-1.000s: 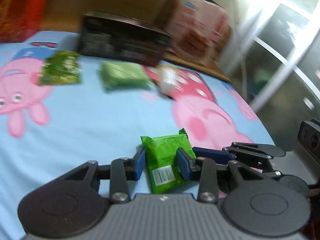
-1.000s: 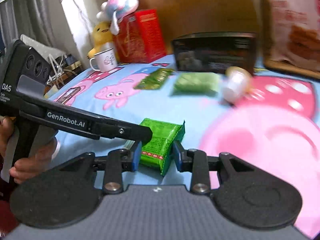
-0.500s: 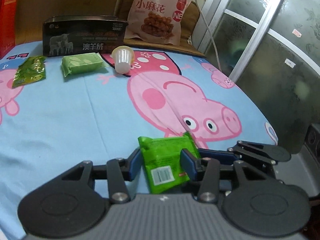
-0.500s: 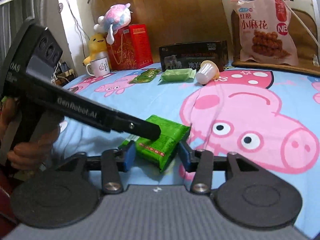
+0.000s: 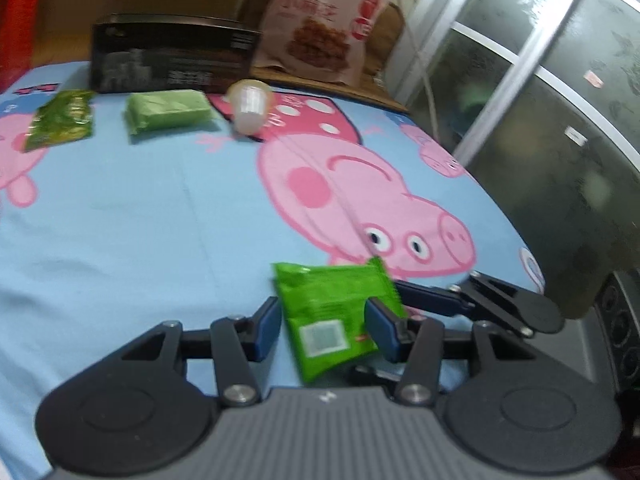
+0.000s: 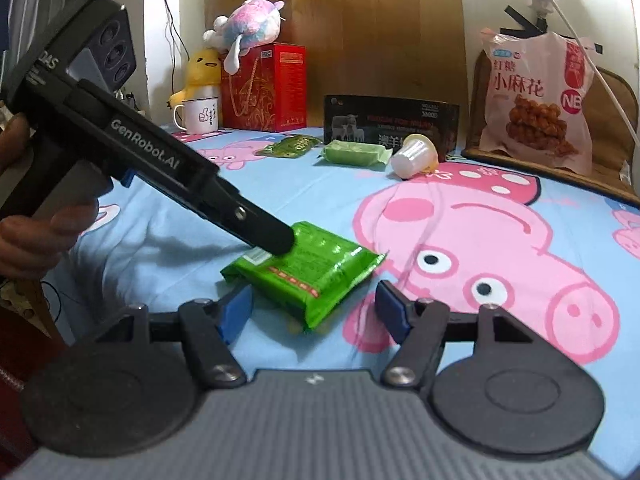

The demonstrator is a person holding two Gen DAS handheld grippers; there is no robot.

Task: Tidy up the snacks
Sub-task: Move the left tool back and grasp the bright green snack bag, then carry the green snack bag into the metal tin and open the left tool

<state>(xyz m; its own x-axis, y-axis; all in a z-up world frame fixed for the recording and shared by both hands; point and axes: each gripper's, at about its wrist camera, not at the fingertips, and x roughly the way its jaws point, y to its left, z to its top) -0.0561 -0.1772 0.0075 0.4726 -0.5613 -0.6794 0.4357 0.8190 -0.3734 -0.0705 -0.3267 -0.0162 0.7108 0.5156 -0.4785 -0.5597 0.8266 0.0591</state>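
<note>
Both of your grippers have let their jaws spread since a second ago, when each pair of blue pads sat tight against the bright green foil snack packet; that packet now lies flat on the light blue cartoon-pig bedsheet, just in front of the big pink pig's snout side. Your right gripper stands wide, its blue pads well clear of the packet on both sides, and its jaws have just been opening with the packet between them but not pressed. Your left gripper is narrower: its jaws have also just been opening, the packet sits between them, a slim gap shows at the left pad, and at the right pad the blur leaves you unable to say whether it touches. From the right wrist view your left gripper's black finger reaches over the packet's far end, and your left hand grips the handle at the frame's edge. Beyond the packet, toward the black rectangular box, lie a crinkled dark green sachet, a pale green wrapped bar and a tipped white plastic cup, set in a row in front of the box. Right of the box leans a pink bag of fried twists.
</note>
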